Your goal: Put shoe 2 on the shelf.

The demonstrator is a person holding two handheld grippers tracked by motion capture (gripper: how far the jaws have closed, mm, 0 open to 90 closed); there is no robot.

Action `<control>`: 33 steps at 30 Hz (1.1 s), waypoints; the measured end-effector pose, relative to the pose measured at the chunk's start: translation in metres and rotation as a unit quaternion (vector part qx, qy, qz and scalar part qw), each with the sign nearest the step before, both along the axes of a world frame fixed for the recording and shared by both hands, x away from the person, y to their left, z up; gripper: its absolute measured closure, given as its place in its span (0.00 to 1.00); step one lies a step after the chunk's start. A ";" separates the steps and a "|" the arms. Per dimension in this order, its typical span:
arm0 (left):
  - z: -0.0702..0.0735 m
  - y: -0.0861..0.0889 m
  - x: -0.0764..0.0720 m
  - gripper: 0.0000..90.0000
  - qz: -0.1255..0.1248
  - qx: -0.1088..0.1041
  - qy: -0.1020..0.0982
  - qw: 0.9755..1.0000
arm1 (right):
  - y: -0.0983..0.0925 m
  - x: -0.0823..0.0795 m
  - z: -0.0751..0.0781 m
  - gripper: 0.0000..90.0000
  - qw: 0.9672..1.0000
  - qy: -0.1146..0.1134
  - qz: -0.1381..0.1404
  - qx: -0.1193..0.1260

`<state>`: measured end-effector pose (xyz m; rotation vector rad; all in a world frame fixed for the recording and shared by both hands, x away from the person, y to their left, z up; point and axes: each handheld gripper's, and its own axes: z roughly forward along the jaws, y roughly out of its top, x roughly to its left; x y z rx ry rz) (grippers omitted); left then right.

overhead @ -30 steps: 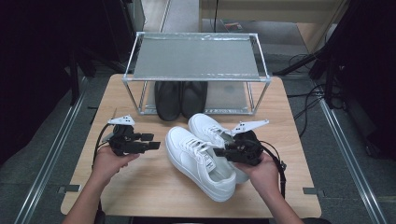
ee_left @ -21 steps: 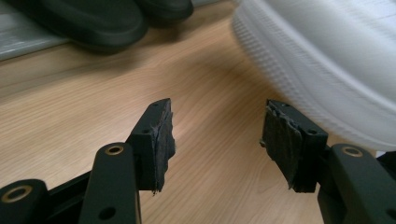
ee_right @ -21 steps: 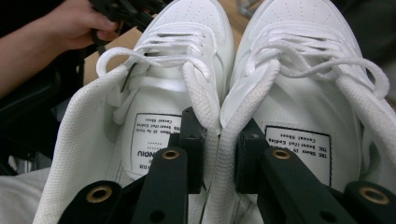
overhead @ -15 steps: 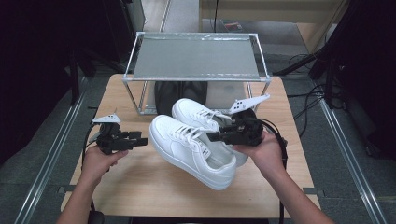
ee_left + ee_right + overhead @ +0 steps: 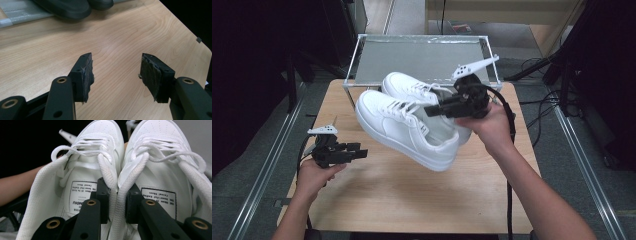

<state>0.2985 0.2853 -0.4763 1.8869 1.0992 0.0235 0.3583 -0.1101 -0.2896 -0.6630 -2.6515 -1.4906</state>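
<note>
High view: right tongs (image 5: 434, 109) clamp white sneakers (image 5: 412, 125) by inner collars, lifted off worktop (image 5: 412, 200) — placing on rack (image 5: 422, 55) likely remains; left tongs (image 5: 362, 151) open, idle.

I see 2 white sneakers (image 5: 412, 125) with white laces and black-bordered white insole labels (image 5: 81, 195), black jaws on my right gripper (image 5: 117, 202) with brass-coloured rivets, black left gripper (image 5: 116, 75), light wood-grain table (image 5: 412, 200), grey shelf (image 5: 422, 57), dark slippers (image 5: 67, 7) under it.
</note>
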 end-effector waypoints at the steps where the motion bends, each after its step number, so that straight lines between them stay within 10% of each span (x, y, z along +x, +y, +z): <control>1: 0.000 0.000 0.000 0.49 0.000 -0.002 0.001 1.000 | 0.001 0.004 0.005 0.88 1.000 -0.001 -0.007 0.000; 12: -0.001 -0.003 0.000 0.49 -0.009 0.000 0.002 1.000 | 0.011 0.063 0.044 0.88 0.995 -0.025 -0.096 -0.012; 19: -0.002 -0.005 0.001 0.49 -0.013 -0.001 -0.001 1.000 | 0.018 0.102 0.044 0.88 0.985 -0.025 -0.166 -0.028; 27: -0.003 -0.010 0.003 0.49 -0.020 0.000 0.003 1.000 | 0.029 0.141 0.039 0.88 0.962 -0.022 -0.271 -0.035; 33: -0.002 -0.012 0.005 0.49 -0.026 -0.002 0.004 1.000 | 0.048 0.159 0.034 0.88 0.935 -0.024 -0.349 -0.054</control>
